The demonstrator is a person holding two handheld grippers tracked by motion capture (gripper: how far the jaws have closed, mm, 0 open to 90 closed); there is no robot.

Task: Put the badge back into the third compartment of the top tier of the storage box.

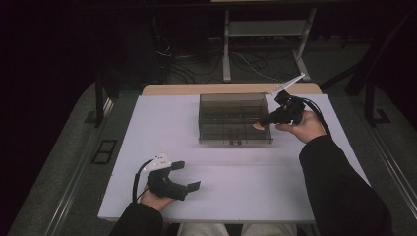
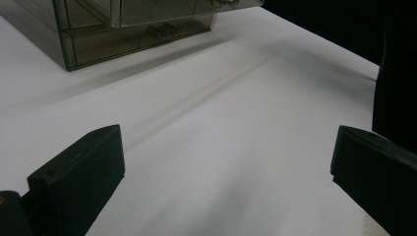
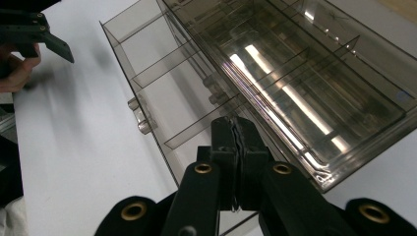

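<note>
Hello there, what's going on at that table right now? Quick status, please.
Left tongs open, resting low on the white table. Right tongs shut at the smoky compartment box, near its lid edge. Small tan piece at their tips; nothing in the way.

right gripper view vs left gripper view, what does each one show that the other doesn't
Right gripper view: the right gripper with jaws shut over the box's lid, the compartments under it, and the left gripper farther off. Left gripper view: the left gripper's own wide-open jaws over bare table. Both: the smoky clear box and the white table.
</note>
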